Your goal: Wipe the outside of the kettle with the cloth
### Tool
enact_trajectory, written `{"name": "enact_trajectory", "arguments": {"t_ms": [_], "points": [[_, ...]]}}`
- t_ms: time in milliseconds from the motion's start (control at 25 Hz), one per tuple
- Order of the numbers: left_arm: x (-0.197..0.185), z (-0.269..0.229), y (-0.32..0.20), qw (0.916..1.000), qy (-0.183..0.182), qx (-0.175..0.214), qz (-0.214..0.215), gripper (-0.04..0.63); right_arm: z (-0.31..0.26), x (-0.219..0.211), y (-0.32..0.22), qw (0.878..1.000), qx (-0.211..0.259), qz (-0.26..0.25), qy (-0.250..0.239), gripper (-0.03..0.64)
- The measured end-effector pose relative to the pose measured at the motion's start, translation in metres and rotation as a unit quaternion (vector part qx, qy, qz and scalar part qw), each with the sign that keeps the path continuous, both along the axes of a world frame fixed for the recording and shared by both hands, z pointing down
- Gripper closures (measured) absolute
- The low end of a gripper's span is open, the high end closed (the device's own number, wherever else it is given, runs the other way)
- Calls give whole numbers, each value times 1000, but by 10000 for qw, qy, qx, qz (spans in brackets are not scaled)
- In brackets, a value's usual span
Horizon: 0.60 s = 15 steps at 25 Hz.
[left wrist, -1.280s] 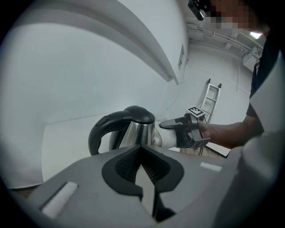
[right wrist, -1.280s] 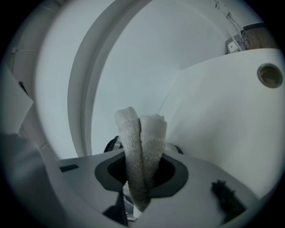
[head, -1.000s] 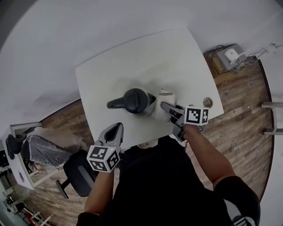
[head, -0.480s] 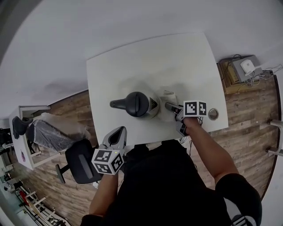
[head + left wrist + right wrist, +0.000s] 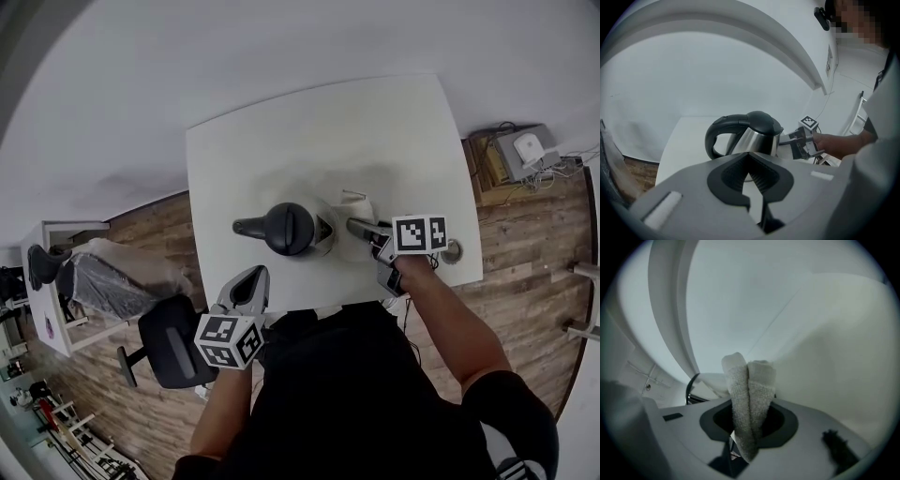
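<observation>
— Start at the left. What is the left gripper point(image 5: 249, 274) doing?
— It hangs off the near edge of the table point(image 5: 281, 131), on the handle side of the kettle point(image 5: 291, 228) and well apart from it. In the left gripper view its jaws meet at the tips with nothing between them, and the kettle point(image 5: 749, 133) stands straight ahead of them.
— And the kettle itself?
— It stands upright on the white table. It has a steel body and a black top, and the black handle point(image 5: 247, 224) sticks out to the left.
— Where is the cloth point(image 5: 357, 208)?
— On the side of the kettle opposite the handle. It is a white bunch right up against the steel wall, but I cannot tell from above whether it actually presses on the metal.
— What holds it?
— The right gripper point(image 5: 356, 226), which is just past the cloth as seen from the kettle. The person's hand is behind its marker cube. The right gripper view shows the jaws clamped on the cloth point(image 5: 749, 390). Two folded terry rolls stand up side by side from between them, and the jaws are only as far apart as the fabric is thick
</observation>
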State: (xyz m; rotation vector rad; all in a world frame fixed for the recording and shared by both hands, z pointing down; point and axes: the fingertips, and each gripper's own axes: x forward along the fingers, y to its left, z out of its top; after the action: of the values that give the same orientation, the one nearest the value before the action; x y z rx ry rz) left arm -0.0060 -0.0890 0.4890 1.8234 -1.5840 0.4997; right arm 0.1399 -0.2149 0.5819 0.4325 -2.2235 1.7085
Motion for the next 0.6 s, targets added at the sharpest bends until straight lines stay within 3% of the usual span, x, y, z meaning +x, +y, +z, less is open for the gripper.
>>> {"name": "enact_trajectory", "arguments": {"t_ms": [80,240,440,520,600], "points": [[3,0,-1,10000,12,34,26,588,-33,-1,-1,9994,281,-36,-183,517],[10,-1,2,10000,36,72,18,588,-95,-3,0,9880,1458,-497,-63,517],[7,-5,10,9999,50,138,-37,588,-125,-19,15,9482,2827,-1278,676,517],[5,-6,12,9998,43,175,-78,588,-137,-25,21,9428,2964,-1405,599,517],[4,-8,13,9997,41,210,-117,588,-148,-27,24,9471,2864,-1401,377,517]]}}
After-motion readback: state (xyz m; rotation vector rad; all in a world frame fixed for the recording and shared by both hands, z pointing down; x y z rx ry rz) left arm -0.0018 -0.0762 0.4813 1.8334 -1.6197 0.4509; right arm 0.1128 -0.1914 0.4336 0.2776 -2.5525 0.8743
